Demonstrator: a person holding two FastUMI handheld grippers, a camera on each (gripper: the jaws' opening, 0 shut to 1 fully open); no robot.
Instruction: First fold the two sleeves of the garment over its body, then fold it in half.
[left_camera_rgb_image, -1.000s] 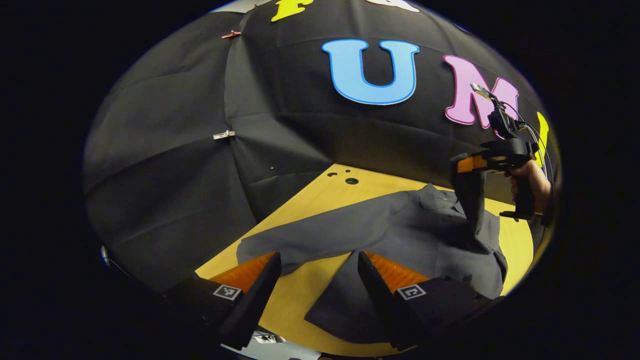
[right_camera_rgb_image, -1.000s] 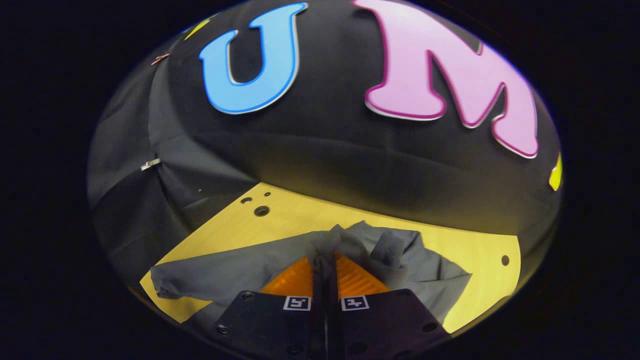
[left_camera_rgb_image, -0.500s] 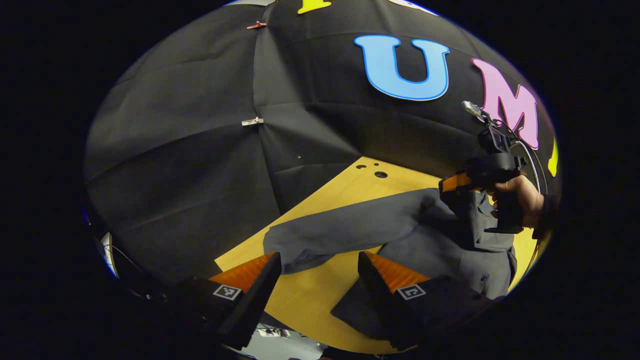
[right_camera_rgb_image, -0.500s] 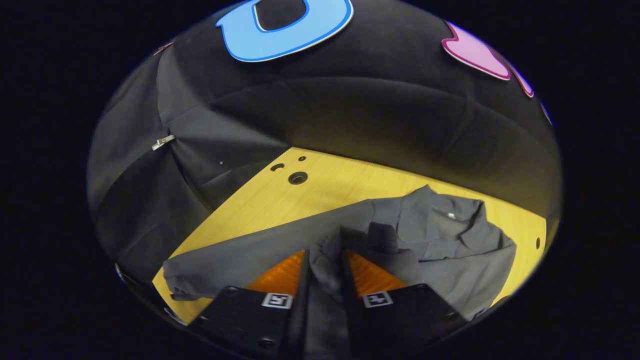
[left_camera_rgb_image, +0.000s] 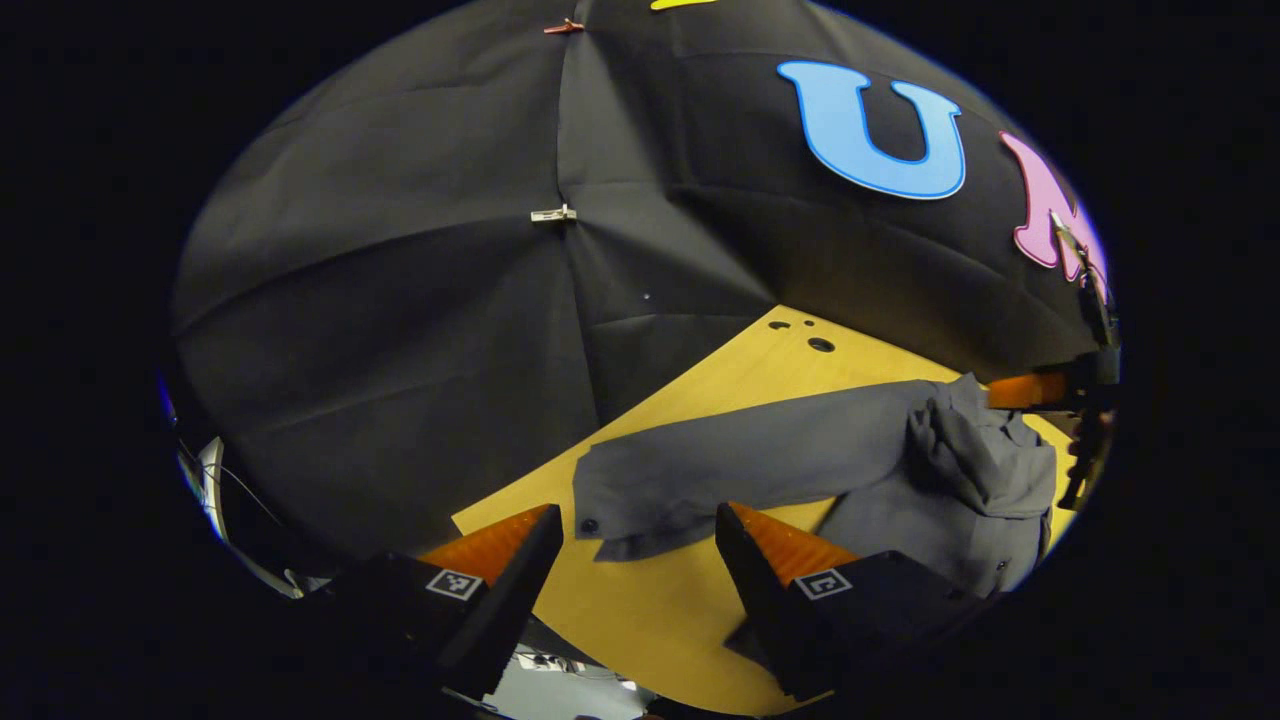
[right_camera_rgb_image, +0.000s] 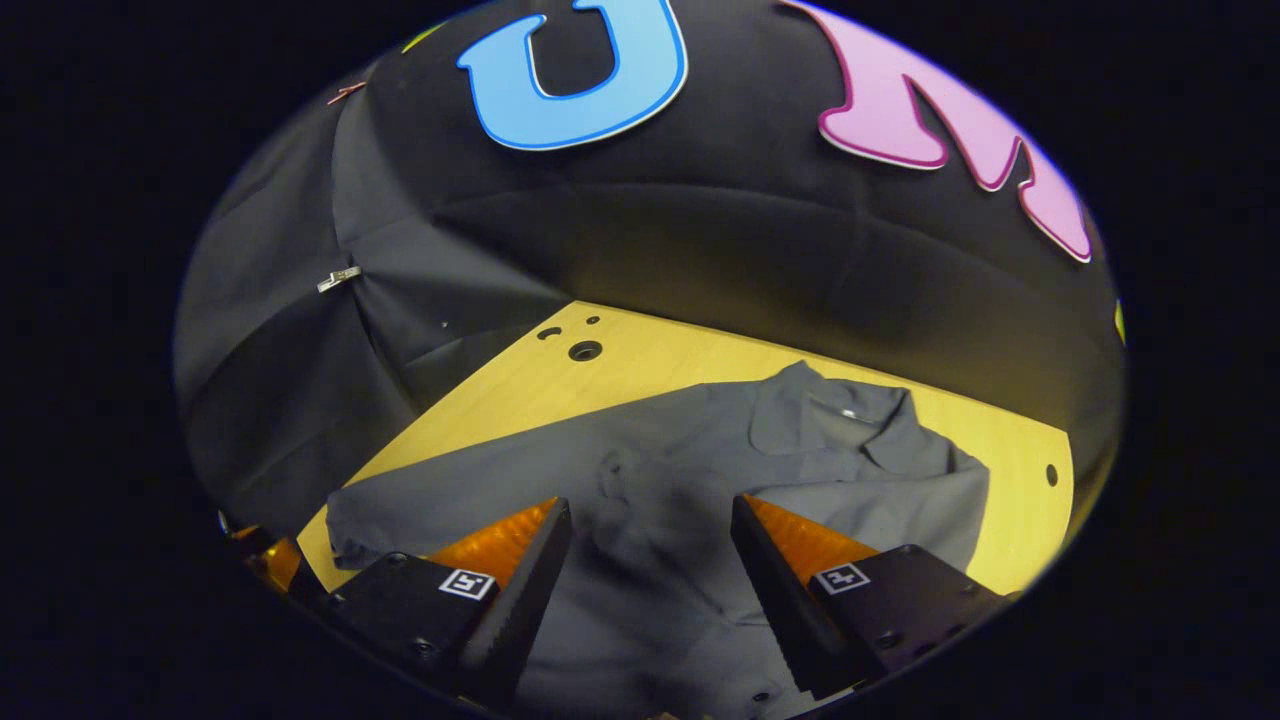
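The right gripper (right_camera_rgb_image: 650, 560) hangs with its jaws spread wide and nothing between them, just above the grey garment (right_camera_rgb_image: 700, 470), over a sleeve that lies bunched on the garment's body (right_camera_rgb_image: 640, 490). The left gripper (left_camera_rgb_image: 635, 560) is likewise wide open and empty, poised low over the bare yellow table (left_camera_rgb_image: 640, 620), with the cuff of the other sleeve (left_camera_rgb_image: 620, 500) just ahead of its fingertips. That sleeve stretches flat across the tabletop, away from the body, not yet folded. From the left gripper view the right gripper sits at the far edge of the garment, near the collar end, where the cloth is heaped in a soft lump. The collar (right_camera_rgb_image: 840, 420) lies toward the black cloth wall at the back. My guess is that the sleeve stage is half done: one sleeve laid over, loosely and not very neatly, the other waiting. The next move looks to call for the left gripper to drop onto the cuff, pinch it, and carry it across the body; the crumpled sleeve may want flattening before any fold in half.
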